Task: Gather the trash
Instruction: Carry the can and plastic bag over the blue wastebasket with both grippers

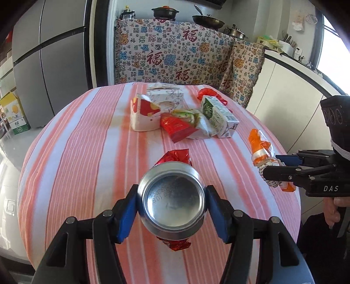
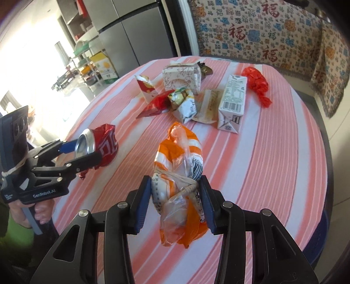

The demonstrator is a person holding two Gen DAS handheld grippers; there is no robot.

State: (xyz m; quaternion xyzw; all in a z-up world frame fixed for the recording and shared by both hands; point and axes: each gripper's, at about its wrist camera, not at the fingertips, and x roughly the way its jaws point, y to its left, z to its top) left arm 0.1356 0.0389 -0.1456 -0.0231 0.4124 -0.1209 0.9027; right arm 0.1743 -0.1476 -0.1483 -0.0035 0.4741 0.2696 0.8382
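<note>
My left gripper [image 1: 171, 207] is shut on a crushed red can [image 1: 172, 205], its silver bottom facing the camera, held just above the striped tablecloth [image 1: 76, 153]. It also shows in the right wrist view [image 2: 87, 150], with the can [image 2: 102, 146] in it. My right gripper [image 2: 176, 196] is shut on an orange and white plastic wrapper [image 2: 179, 172] tied with string, seen in the left wrist view [image 1: 273, 163] with the wrapper [image 1: 260, 148]. More trash lies mid-table: a milk carton [image 2: 231, 102], a floral box [image 2: 181, 76], a red and white carton [image 2: 146, 87], crumpled wrappers [image 2: 181, 100].
A red plastic bag [image 2: 256, 83] lies at the table's far right. A patterned cloth [image 1: 175, 54] covers furniture behind the table, with pots [image 1: 164, 12] on top. A grey fridge [image 1: 43, 54] stands at the left, a white counter [image 1: 295, 87] at the right.
</note>
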